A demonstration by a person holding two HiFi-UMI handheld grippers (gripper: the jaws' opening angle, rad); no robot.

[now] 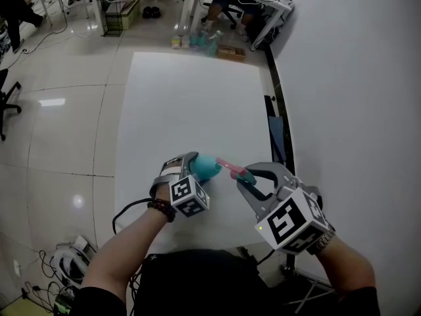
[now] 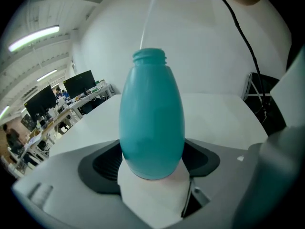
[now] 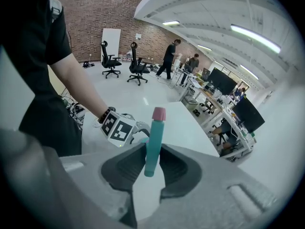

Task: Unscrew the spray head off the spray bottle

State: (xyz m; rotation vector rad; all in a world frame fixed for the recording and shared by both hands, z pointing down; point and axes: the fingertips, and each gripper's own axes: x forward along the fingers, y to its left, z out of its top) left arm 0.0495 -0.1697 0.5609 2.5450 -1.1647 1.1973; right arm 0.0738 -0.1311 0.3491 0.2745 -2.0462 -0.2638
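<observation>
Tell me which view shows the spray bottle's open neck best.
The left gripper view: the threaded neck stands clear and uncapped, the dip tube above it. The head view shows the spray bottle small, its neck indistinct. The right gripper view mostly hides it behind the spray head.

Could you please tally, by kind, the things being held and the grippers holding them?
bottle: 1
spray head: 1
grippers: 2 (left gripper, right gripper)
Total: 4
</observation>
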